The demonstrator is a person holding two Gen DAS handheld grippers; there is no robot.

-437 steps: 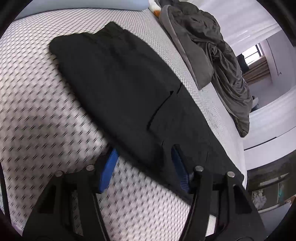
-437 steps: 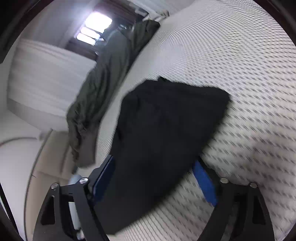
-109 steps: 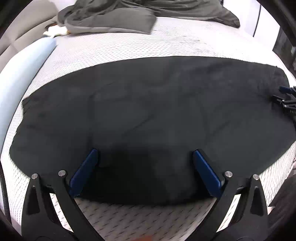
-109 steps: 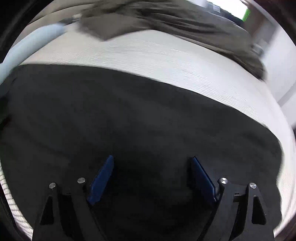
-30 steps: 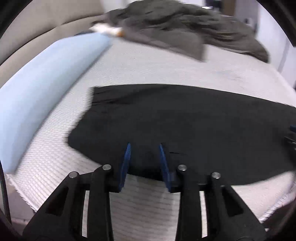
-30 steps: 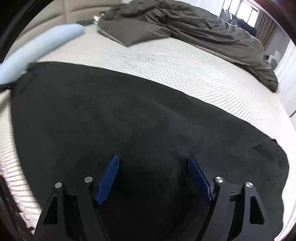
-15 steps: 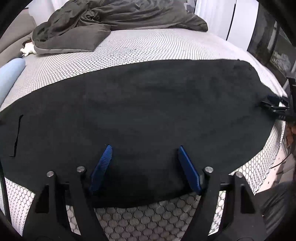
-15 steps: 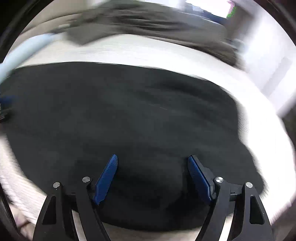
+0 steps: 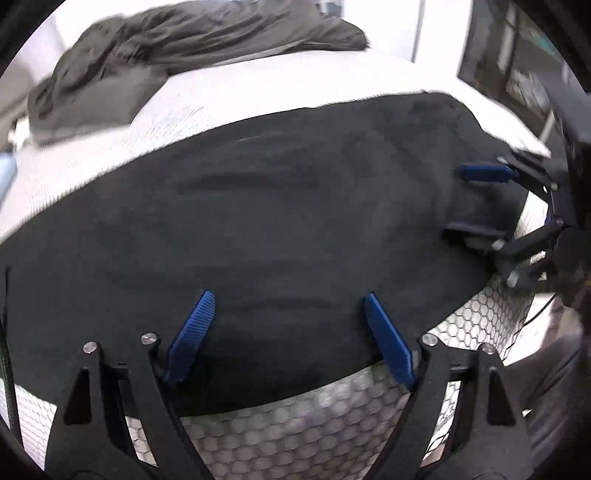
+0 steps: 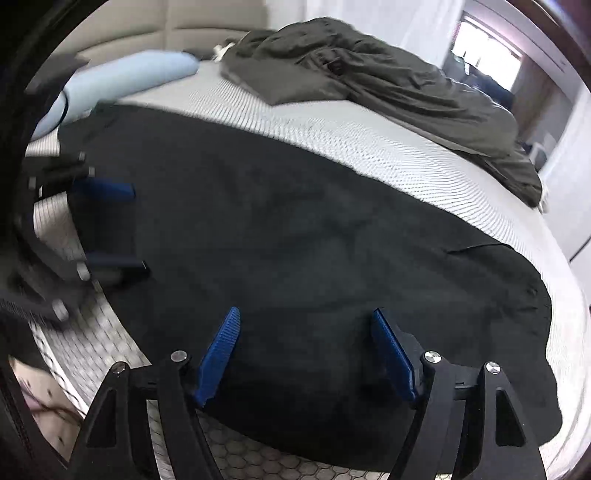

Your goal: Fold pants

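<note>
A bed (image 10: pixel 388 155) with a white honeycomb-textured mattress cover carries everything. Black pants (image 10: pixel 295 240) lie spread flat across its near part, reaching close to the near edge. Along the far side lies a rumpled dark grey duvet (image 10: pixel 369 77), and a pale blue pillow (image 10: pixel 122 79) rests by the beige headboard (image 10: pixel 177 26).

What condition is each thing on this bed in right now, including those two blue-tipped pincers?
Black fabric pants: spread flat across the mattress, near edge by the bed's front edge.
Left claw: open, jaws have just been opening, poised over the pants' near edge, gripping nothing.
Right claw: open over the pants' near edge, gripping nothing.
Dark grey duvet: crumpled in a heap at the far side.
Light blue pillow: lying by the headboard.
</note>
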